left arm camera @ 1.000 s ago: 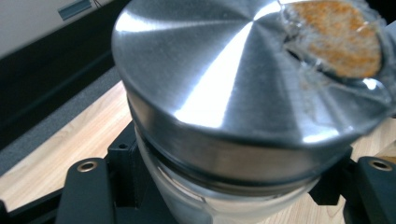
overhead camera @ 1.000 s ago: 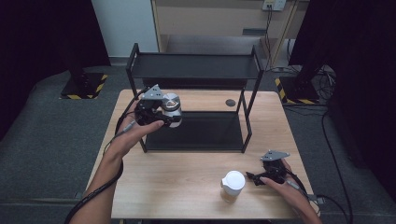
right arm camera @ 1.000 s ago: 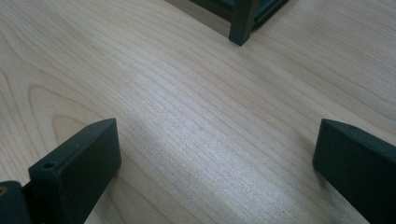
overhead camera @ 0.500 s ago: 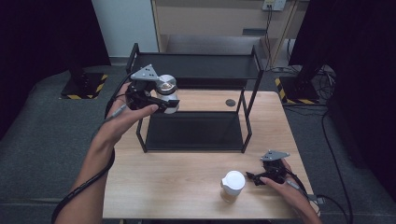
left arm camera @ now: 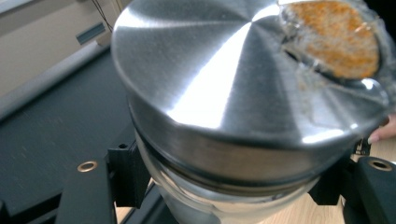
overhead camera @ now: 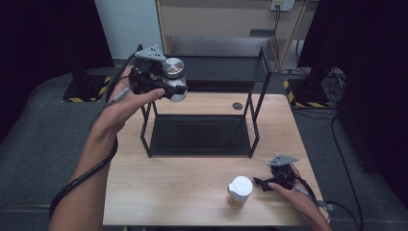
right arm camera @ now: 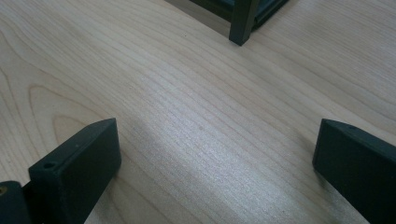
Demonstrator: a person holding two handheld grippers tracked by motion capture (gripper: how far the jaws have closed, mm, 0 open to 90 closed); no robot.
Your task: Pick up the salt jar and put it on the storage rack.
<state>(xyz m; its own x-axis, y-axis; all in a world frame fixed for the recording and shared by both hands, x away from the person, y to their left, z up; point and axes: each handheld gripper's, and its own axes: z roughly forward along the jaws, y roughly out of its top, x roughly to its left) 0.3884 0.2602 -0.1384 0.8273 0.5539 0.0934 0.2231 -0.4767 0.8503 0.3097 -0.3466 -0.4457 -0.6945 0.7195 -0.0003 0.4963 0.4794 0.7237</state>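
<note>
Jar (overhead camera: 174,79) with steel lid clamped in left claw (overhead camera: 169,89) above the rack (overhead camera: 255,108); right claw (overhead camera: 262,184) wide on the table (overhead camera: 183,183)

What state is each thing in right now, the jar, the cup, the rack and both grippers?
Left gripper: shut on the jar.
Metal-lidded jar: lid on, held in the air near the rack's top shelf.
Right gripper: open, holding nothing.
White-lidded cup: upright, lidded.
Black rack: standing.

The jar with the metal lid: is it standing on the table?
No, the jar is held in the air by the left tongs, up near the top of the black rack.
</note>
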